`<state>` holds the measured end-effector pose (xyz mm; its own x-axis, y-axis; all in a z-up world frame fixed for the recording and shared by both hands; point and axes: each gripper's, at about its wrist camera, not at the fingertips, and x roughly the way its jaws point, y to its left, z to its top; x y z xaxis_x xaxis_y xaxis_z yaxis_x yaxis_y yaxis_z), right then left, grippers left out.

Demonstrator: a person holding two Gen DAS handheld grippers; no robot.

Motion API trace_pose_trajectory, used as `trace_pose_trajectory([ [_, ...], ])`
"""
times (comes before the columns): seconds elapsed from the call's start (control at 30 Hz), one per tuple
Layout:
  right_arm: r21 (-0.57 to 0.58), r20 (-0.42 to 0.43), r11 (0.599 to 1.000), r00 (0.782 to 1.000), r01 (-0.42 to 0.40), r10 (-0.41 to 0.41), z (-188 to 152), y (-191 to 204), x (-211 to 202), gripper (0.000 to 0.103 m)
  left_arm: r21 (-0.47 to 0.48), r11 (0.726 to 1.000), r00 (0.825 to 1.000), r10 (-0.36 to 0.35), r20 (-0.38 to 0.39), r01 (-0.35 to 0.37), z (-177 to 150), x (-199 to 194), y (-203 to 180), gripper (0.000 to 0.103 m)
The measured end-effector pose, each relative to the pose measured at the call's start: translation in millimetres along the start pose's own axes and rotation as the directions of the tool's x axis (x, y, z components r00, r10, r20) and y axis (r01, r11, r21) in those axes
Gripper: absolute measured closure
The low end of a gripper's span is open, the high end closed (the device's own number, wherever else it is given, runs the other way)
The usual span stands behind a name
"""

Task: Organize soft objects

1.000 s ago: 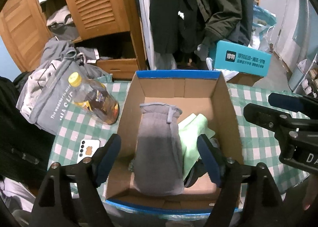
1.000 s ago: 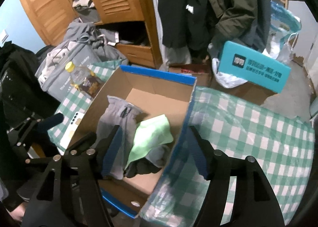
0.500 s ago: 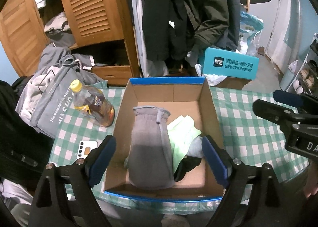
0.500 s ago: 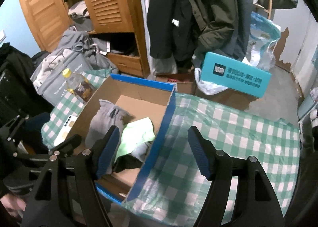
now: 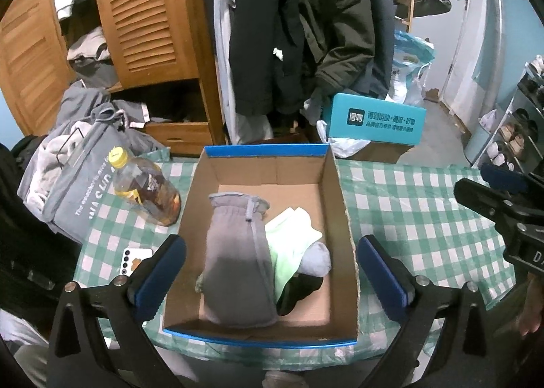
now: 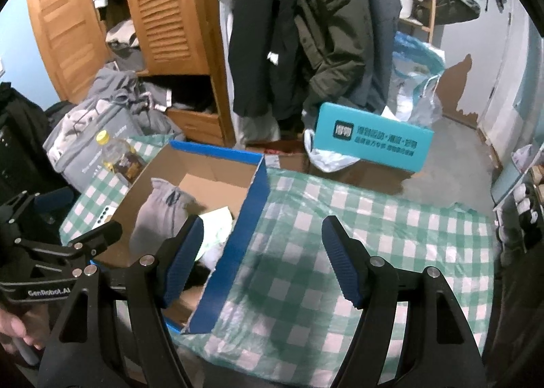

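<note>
Nearest to us, our left gripper [image 5: 270, 272] hangs above the near end of the cardboard box [image 5: 335, 204], its blue-padded fingers [image 5: 159, 274] spread wide and holding nothing. Our right gripper [image 6: 261, 259] hovers over the checked tablecloth [image 6: 374, 228] just right of the box's blue side wall, its fingers spread wide and empty too.

In the left wrist view the box fills the middle. Inside it, a grey fleece pouch [image 5: 236, 262] lies lengthwise on the left side, its gathered cuff pointing to twelve o'clock. At its three o'clock a pale green cloth [image 5: 289, 238] touches it, and beside that sit a light grey sock [image 5: 318, 260] and a black item [image 5: 299, 289], all bunched together towards the box's near right.

At about ten o'clock of the box a bottle with a yellow cap [image 5: 142, 191] lies tilted on the cloth, close to the box wall. A white phone [image 5: 132, 260] rests at the box's eight o'clock. Farther out, a grey bag [image 5: 78, 180] slumps at the table's left edge.

Beyond the table, at one o'clock, stands a teal carton [image 5: 377, 121]; dark coats [image 5: 306, 21] hang at twelve, with the louvred wooden wardrobe [image 5: 142, 11] at eleven.
</note>
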<state>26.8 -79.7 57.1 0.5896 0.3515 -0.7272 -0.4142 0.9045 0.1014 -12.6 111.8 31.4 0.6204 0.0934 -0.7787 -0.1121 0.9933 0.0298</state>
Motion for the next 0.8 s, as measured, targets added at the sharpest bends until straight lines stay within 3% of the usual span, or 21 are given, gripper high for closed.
trace_pose_trajectory([
  [0.8,0.047,-0.010,0.998,1.000,0.028,-0.028,-14,-33,0,0.031,0.046,0.999,1.000,0.003,0.028,-0.004,5,-5,-24,0.001],
])
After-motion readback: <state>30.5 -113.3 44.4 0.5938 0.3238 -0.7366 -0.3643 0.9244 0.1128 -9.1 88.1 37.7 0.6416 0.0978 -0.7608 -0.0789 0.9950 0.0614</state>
